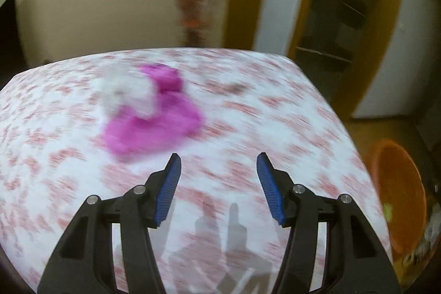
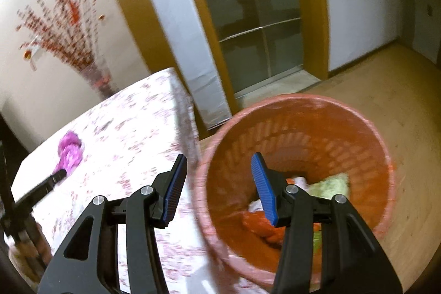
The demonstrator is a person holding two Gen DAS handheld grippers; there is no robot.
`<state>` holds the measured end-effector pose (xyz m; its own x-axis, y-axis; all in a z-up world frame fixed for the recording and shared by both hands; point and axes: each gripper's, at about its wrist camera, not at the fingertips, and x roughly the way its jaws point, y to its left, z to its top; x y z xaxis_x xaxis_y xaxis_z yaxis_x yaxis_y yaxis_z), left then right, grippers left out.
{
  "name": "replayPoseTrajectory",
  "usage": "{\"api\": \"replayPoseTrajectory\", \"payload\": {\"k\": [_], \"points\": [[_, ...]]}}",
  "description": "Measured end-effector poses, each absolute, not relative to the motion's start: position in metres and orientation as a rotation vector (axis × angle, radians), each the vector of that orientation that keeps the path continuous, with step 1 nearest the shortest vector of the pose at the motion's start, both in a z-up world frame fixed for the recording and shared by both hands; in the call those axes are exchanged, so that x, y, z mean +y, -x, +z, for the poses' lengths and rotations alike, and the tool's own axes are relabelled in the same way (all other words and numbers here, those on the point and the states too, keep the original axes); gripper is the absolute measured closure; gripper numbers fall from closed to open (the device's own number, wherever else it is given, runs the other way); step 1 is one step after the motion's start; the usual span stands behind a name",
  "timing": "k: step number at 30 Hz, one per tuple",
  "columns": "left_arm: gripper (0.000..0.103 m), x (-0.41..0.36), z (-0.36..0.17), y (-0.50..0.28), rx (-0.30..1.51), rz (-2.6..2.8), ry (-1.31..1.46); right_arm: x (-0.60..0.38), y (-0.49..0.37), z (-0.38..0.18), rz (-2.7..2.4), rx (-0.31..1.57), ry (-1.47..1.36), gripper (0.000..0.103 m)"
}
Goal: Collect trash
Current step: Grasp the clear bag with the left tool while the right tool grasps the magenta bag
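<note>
My left gripper [image 1: 219, 164] hangs empty, jaws apart, aimed at the magenta wrapper [image 1: 154, 123] and white wad [image 1: 126, 92] left on the floral tablecloth [image 1: 275, 128]. My right gripper [image 2: 219, 164], spread and empty, hovers over the orange bin [image 2: 366, 139] on the wooden floor [image 2: 399, 106].

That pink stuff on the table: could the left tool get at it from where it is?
Probably yes. The left tool is open and empty, and only bare tablecloth lies between it and the pink stuff, slightly off to one side.
</note>
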<state>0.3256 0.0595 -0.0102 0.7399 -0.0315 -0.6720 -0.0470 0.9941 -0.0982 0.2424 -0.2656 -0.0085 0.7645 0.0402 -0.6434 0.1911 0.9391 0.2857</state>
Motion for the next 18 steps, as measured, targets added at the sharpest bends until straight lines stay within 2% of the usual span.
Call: {"api": "replayPoseTrajectory", "payload": {"k": [9, 10, 12, 18], "points": [[0.046, 0.16, 0.005, -0.405, 0.73, 0.17, 0.218, -0.205, -0.276, -0.011, 0.027, 0.731, -0.262, 0.054], [0.046, 0.166, 0.004, -0.415, 0.738, 0.174, 0.226, -0.199, -0.281, -0.011, 0.04, 0.733, -0.251, 0.054], [0.037, 0.176, 0.0, -0.435, 0.758, 0.184, 0.232, -0.185, -0.289, -0.011, 0.064, 0.736, -0.226, 0.054], [0.036, 0.199, -0.027, -0.468, 0.876, 0.223, 0.225, -0.149, -0.309, -0.012, 0.129, 0.748, -0.181, 0.054]]}}
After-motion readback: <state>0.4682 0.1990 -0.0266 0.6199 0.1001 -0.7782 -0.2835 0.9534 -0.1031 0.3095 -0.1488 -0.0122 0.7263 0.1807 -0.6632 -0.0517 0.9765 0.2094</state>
